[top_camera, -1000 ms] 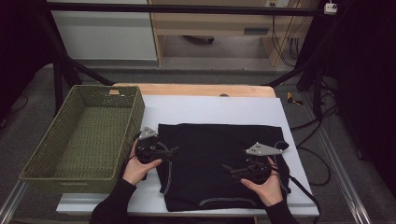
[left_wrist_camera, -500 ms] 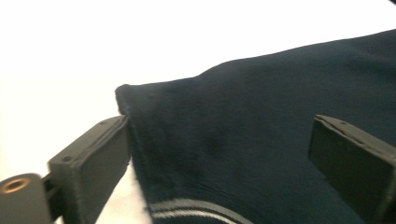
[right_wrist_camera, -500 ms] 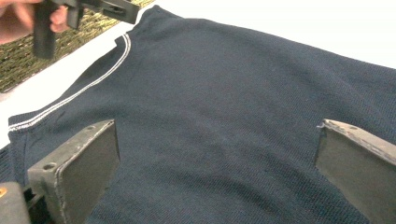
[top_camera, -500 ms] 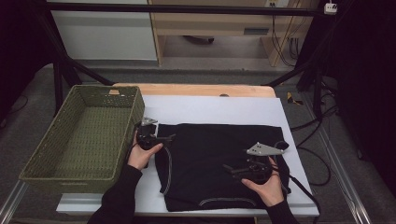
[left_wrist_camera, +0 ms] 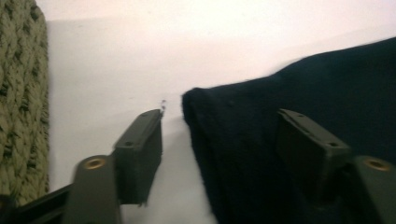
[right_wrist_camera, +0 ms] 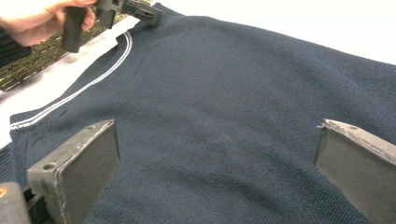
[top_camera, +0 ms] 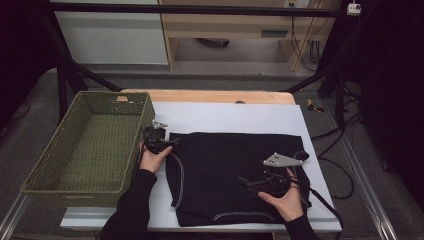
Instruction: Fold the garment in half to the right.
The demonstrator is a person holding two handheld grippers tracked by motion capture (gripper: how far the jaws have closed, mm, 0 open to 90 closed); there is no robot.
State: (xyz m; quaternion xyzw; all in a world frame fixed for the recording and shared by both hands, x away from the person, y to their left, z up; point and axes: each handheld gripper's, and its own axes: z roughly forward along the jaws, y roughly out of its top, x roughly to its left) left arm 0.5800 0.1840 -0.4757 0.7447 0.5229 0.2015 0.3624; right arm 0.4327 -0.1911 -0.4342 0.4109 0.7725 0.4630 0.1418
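In the left gripper view the basket [left_wrist_camera: 18, 93] is cut off at the left edge, and the garment [left_wrist_camera: 299, 102] runs past the right and bottom edges. That view is blurred. In the high view the person's forearms leave the bottom edge.

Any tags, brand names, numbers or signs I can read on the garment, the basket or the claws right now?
None: no text can be read.
Dark garment: plain knit, white trim lines, no label or print.
Green woven basket: no tag.
Left claw and right claw: pads bare, no markings.
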